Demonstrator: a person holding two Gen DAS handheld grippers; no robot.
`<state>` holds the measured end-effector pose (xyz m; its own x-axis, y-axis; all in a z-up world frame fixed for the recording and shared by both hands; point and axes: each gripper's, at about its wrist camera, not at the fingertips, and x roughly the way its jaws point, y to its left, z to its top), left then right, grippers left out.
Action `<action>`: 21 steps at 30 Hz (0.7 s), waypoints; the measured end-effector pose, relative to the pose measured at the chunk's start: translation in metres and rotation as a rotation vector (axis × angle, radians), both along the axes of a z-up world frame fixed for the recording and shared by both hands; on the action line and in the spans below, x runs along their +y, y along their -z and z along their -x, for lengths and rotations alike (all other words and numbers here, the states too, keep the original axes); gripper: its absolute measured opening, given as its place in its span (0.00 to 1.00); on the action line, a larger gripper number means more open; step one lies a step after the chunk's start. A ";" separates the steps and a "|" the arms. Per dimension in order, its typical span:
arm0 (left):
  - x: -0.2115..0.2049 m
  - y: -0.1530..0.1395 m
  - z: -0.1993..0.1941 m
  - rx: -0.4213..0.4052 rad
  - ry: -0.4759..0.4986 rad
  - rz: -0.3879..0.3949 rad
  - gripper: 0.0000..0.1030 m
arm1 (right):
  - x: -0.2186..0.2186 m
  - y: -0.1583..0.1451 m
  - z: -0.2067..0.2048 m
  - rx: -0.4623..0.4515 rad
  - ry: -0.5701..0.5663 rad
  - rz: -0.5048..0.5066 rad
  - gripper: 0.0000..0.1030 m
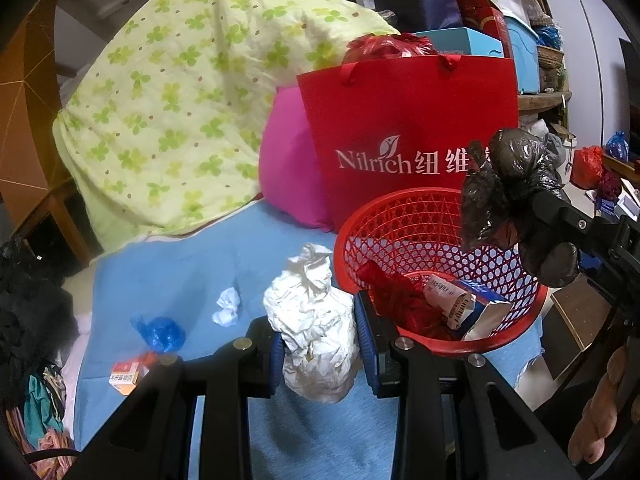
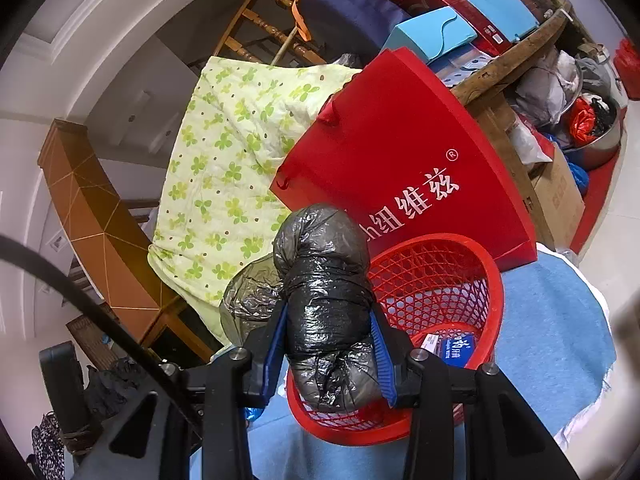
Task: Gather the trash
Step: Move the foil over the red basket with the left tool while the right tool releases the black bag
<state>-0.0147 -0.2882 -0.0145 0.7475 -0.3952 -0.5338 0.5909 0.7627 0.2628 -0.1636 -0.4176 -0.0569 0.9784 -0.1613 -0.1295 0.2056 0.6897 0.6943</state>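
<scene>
**Trash Collection: Both Tools Loaded**

The red basket [image 1: 400, 236] sits on the blue bed cover [image 1: 192, 264], holding cartons and a red wrapper. The right tool [image 2: 328, 344] clamps a black plastic bag [image 2: 324, 280] above the basket rim. The left tool [image 1: 316, 352] clamps a crumpled white paper wad [image 1: 316, 320] just beside the basket.

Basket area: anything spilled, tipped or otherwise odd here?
Nothing spilled. The red basket stands upright with boxes inside. Loose trash on the blue cloth: a small paper wad, a blue wrapper and a small box.
</scene>
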 end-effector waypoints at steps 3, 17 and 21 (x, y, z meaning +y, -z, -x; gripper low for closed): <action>-0.005 -0.001 0.001 0.003 0.023 0.012 0.33 | -0.001 0.001 0.001 -0.003 0.002 -0.005 0.41; -0.048 -0.010 -0.024 0.116 0.190 0.120 0.37 | -0.040 0.009 -0.026 0.004 0.006 -0.146 0.41; -0.059 0.003 -0.044 0.217 0.213 0.170 0.57 | -0.060 0.020 -0.042 0.021 0.012 -0.253 0.52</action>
<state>0.0298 -0.3474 -0.0170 0.5148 -0.6269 -0.5848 0.7698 0.6383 -0.0067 -0.1217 -0.4780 -0.0766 0.9733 -0.1328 -0.1873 0.2288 0.4917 0.8402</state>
